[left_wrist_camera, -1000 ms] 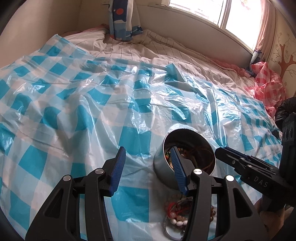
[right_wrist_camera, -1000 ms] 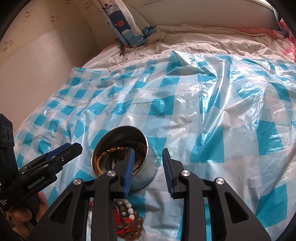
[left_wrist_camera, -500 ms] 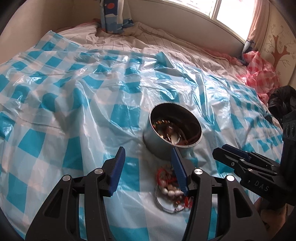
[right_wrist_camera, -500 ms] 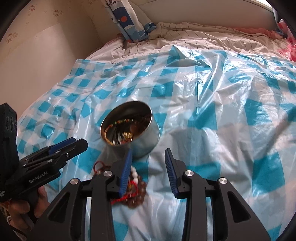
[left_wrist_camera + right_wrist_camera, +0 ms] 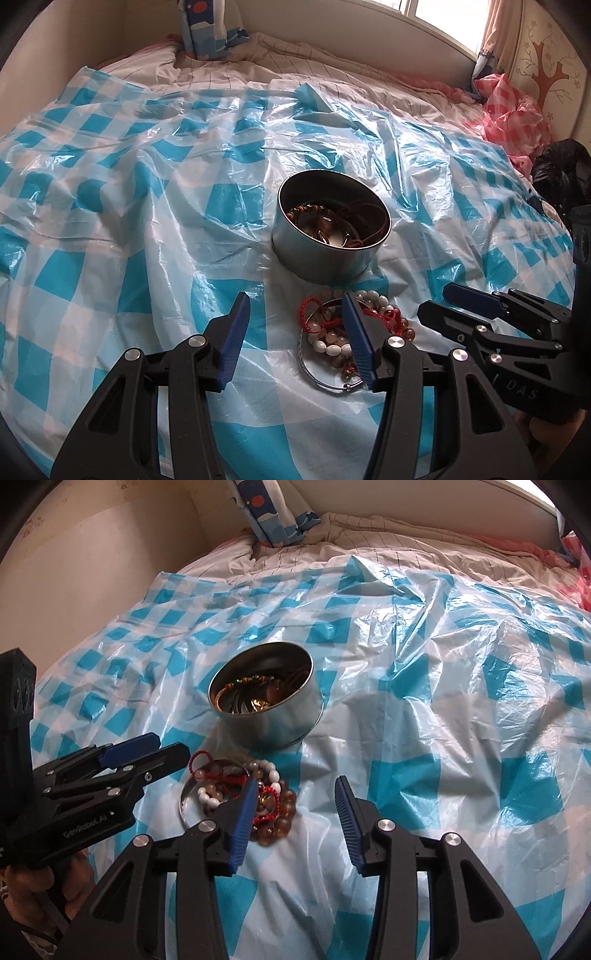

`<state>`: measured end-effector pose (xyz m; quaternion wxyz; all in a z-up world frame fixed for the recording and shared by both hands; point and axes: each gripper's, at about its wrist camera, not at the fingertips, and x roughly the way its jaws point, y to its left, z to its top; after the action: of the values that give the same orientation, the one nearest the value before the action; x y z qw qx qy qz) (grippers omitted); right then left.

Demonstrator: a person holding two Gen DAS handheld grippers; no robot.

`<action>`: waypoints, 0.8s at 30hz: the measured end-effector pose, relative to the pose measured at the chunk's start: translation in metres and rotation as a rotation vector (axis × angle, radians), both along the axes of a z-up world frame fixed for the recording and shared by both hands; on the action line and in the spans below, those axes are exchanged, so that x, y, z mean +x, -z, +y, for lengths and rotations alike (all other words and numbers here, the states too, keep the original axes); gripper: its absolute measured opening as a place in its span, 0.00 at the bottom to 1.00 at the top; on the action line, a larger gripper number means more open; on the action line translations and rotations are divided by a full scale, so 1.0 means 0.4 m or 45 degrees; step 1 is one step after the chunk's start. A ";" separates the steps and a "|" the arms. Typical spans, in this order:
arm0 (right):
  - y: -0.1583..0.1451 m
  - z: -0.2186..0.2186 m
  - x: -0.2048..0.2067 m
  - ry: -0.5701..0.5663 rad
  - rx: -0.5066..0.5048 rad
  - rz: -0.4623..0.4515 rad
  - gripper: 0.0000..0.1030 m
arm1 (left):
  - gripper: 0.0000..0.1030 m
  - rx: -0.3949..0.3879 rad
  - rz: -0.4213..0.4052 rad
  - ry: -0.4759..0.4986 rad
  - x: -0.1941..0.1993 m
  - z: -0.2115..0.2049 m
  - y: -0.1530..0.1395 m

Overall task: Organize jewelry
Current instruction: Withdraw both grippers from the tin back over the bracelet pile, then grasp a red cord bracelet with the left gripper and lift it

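Jewelry pile (image 5: 343,332), left wrist view: beads, red cord and a thin metal bangle heaped on the bed's plastic sheet, just in front of the tin and partly hidden behind the right-side finger of the left hand-held gripper.
Tin (image 5: 330,242), left wrist view: round metal, open top, upright on the sheet; more bracelets and cords lie inside.
Left hand-held gripper (image 5: 295,338), left wrist view: blue pads apart, nothing between them but the sheet.
Right hand-held gripper (image 5: 454,310), left wrist view: enters from the right edge, tips near the pile, not touching it as far as shows.
Plastic sheet (image 5: 147,206), left wrist view: blue-and-white checks, wrinkled, spread over the bed.
Jewelry pile (image 5: 236,794), right wrist view: low left of centre, between the tin and the near gripper's left-side finger, which covers part of it.
Tin (image 5: 266,712), right wrist view: beyond the pile, almost touching it.
Right hand-held gripper (image 5: 295,814), right wrist view: jaws have just been opening; pads apart, only sheet in the gap.
Left hand-held gripper (image 5: 147,753), right wrist view: comes in from the left, tips just beside the pile; a hand (image 5: 37,882) holds its grip.
Pillow (image 5: 273,513), right wrist view: blue patterned, propped at the head of the bed.
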<state>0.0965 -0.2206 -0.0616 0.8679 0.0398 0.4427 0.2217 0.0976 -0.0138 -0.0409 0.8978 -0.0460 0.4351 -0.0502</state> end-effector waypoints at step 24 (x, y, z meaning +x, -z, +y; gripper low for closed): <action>0.032 0.030 0.003 -0.042 -0.067 0.053 0.49 | 0.02 -0.086 0.046 0.074 0.014 -0.009 0.013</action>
<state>0.0978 -0.2086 -0.0745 0.8556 0.0144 0.4668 0.2233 0.1032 -0.0173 -0.0461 0.8859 -0.0645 0.4505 -0.0903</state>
